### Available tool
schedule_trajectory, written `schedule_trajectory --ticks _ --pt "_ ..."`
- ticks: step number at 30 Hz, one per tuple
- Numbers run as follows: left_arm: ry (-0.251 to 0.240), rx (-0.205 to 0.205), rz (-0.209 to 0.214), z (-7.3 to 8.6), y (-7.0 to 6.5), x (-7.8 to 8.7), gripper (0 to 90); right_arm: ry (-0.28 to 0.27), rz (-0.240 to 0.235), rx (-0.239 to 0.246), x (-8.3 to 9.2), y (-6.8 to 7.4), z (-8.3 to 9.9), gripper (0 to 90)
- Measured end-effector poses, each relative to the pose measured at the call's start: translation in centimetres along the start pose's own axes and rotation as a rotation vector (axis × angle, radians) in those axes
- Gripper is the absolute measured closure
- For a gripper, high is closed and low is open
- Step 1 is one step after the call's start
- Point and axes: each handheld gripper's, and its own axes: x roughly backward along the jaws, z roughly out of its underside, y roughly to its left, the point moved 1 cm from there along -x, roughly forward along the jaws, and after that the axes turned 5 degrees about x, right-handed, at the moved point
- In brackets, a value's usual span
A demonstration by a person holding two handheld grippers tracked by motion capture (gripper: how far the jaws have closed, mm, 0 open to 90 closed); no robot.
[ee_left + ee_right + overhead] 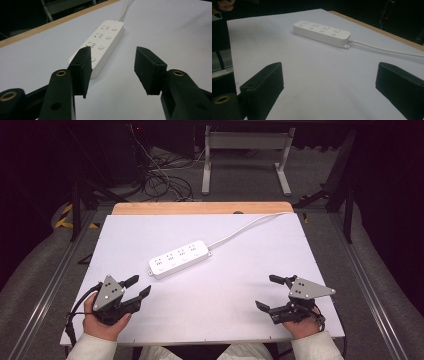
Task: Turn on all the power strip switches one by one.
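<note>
A white power strip with several sockets and buttons lies slanted at the middle of the white table; its white cable runs off to the far right edge. My left gripper rests at the near left, held in a hand, pointing at the strip's near end. Its jaws stand apart with nothing between them, and the strip lies a short way ahead of them. My right gripper sits at the near right with its jaws wide apart and empty, the strip farther off ahead.
A wooden strip borders the table's far edge. Beyond it are a white metal stand and tangled cables on the floor. Metal rails run along both sides of the table.
</note>
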Motion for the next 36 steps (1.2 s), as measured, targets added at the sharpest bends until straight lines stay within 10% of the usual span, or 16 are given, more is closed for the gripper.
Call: schedule_trajectory --ticks 17,36 --pt "0.103 0.0 0.027 -4.0 0.7 -3.7 51.8 0.003 -0.02 -0.006 -0.1 0.0 0.1 8.5" --pt "0.193 0.06 0.043 -4.5 2.3 -7.1 59.5 0.003 -0.028 0.0 -0.1 0.0 0.1 8.7"
